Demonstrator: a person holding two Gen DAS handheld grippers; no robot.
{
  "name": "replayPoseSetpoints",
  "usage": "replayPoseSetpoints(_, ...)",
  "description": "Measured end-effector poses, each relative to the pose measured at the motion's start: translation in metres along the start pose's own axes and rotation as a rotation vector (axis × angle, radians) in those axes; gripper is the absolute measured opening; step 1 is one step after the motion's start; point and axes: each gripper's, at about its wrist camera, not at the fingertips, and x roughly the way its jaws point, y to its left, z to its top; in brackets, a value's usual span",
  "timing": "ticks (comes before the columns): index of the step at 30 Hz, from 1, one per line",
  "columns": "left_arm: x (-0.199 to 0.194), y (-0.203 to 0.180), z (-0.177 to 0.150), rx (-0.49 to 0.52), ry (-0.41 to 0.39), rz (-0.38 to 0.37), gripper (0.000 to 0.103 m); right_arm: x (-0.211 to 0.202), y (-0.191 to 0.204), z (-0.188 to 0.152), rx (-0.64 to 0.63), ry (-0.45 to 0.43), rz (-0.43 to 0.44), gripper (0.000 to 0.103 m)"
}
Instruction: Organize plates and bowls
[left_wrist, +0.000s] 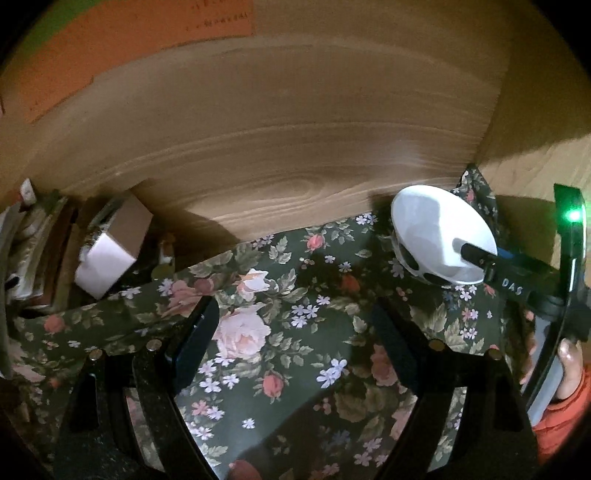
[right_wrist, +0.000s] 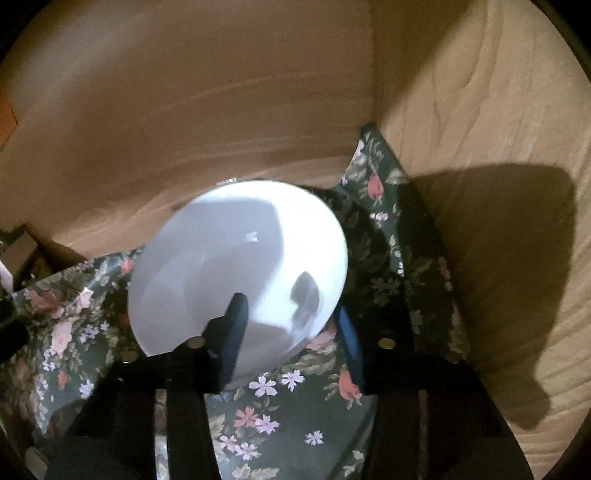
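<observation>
Left wrist view. My left claw (left_wrist: 291, 332) stands open at the lower centre of the frame, its two dark fingers spread wide with nothing between them, above the flowered cloth (left_wrist: 280, 295) that covers the counter. The white bowl (left_wrist: 439, 236) lies at the right centre of the frame, well to the right of this claw and apart from it, tilted with its opening toward the upper right and dark spots on its outer wall. My right claw (left_wrist: 480, 258) enters from the right edge; one finger reaches over the bowl's rim into its hollow. A green light (left_wrist: 574, 215) glows on the handle above a hand (left_wrist: 569, 365) in an orange sleeve at the right edge. A small cardboard box (left_wrist: 114, 243) sits at the left centre, against the wooden wall (left_wrist: 295, 129).

Right wrist view. I see the white bowl (right_wrist: 243, 266) fill the centre of the frame, tilted toward the camera. My right claw (right_wrist: 291, 332) grips it by the near rim: the left finger (right_wrist: 232, 332) lies inside the bowl against its inner wall, and the blue-padded right finger (right_wrist: 349, 339) sits just outside the rim at the lower right. The flowered cloth (right_wrist: 295, 417) shows beneath, and a wooden side panel (right_wrist: 480, 166) rises at the right of the frame.
</observation>
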Motion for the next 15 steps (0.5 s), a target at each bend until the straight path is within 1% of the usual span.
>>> replayPoseSetpoints(4, 0.006, -0.002, 0.005, -0.002, 0.009, -0.003, 0.085, 0.002, 0.000, 0.000, -0.019, 0.000, -0.012, 0.036)
replayPoseSetpoints(8, 0.011, -0.003, 0.009, -0.004, 0.005, 0.000, 0.085, 0.002, 0.001, 0.000, -0.041, 0.001, -0.010, 0.030)
replayPoseSetpoints(12, 0.015, -0.003, 0.011, -0.014, 0.014, -0.012, 0.085, 0.001, 0.014, -0.002, -0.091, 0.017, 0.038, 0.026)
replayPoseSetpoints(15, 0.019, -0.004, 0.011, -0.013, 0.021, -0.012, 0.085, -0.003, 0.026, -0.007, -0.133, 0.032, 0.079, 0.025)
